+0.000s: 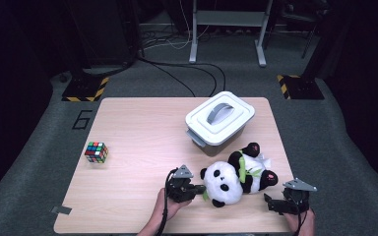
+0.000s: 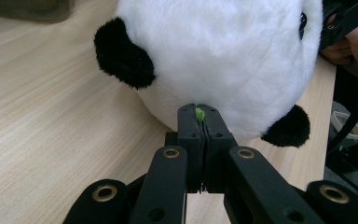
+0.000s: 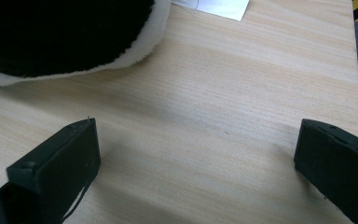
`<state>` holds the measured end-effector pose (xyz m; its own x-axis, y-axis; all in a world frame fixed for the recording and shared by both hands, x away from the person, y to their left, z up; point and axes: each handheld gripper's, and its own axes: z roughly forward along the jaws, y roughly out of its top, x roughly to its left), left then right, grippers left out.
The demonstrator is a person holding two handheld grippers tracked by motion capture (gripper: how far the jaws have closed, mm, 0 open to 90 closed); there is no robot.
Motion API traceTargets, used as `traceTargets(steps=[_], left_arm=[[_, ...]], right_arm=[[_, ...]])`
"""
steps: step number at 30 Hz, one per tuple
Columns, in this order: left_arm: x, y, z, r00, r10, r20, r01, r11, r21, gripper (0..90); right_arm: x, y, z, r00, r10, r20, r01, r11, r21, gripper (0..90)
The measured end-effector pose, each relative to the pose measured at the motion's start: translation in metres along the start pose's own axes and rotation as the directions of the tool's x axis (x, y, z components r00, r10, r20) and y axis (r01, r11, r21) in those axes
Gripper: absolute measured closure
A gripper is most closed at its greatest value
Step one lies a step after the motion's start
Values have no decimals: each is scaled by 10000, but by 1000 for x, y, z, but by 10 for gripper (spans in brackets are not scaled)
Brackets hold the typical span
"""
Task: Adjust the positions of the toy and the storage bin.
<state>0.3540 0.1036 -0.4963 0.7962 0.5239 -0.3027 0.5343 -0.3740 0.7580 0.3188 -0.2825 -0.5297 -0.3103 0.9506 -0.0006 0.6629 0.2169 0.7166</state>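
Pinching a green tag at the panda's head, low centre of the high view.

Lying at lower centre-right of the table (image 1: 128,196): panda (image 1: 236,178), just below the white box (image 1: 220,118). Left gripper (image 1: 197,189) clamping 1 green tag (image 2: 199,113), jaws pressed together against the white head. Right gripper (image 1: 271,202) sitting at lower right, jaws spread wide over bare wood. Cube (image 1: 96,152) resting at left.
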Motion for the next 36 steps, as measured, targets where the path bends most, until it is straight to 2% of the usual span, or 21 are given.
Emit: traceTargets(steps=[3, 4, 10, 13, 14, 22, 26, 36], left_arm=[[0, -1, -1, 10000, 6, -5, -7, 10000, -77, 890], [0, -1, -2, 9998, 179, 21, -179, 9998, -63, 890], [2, 2, -12, 9991, 407, 94, -406, 9991, -76, 891], [5, 1, -14, 9992, 401, 95, -400, 9992, -86, 892], [6, -2, -16, 9996, 211, 188, -207, 9996, -180, 893], [9, -6, -30, 9988, 419, 241, -420, 9991, 31, 893], [10, -11, -37, 9986, 407, 344, -412, 9991, 128, 893], [17, -23, -55, 9994, 212, 256, -214, 9998, 53, 893]], right_arm=[[0, 0, 0, 10000, -3, -3, 3, 10000, -4, 0], [0, 0, 0, 10000, -3, 1, 3, 10000, -2, 0], [0, 0, 0, 10000, -45, -47, 45, 10000, -8, 0], [0, 0, 0, 10000, -43, -47, 43, 10000, -4, 0], [0, 0, 0, 10000, -45, -51, 45, 10000, -6, 0], [-1, 0, 0, 10000, -39, -69, 39, 10000, -3, 0], [0, 0, 0, 10000, -28, -61, 28, 10000, -3, 0], [-1, 0, 0, 10000, 5, -36, -5, 10000, -7, 0]])
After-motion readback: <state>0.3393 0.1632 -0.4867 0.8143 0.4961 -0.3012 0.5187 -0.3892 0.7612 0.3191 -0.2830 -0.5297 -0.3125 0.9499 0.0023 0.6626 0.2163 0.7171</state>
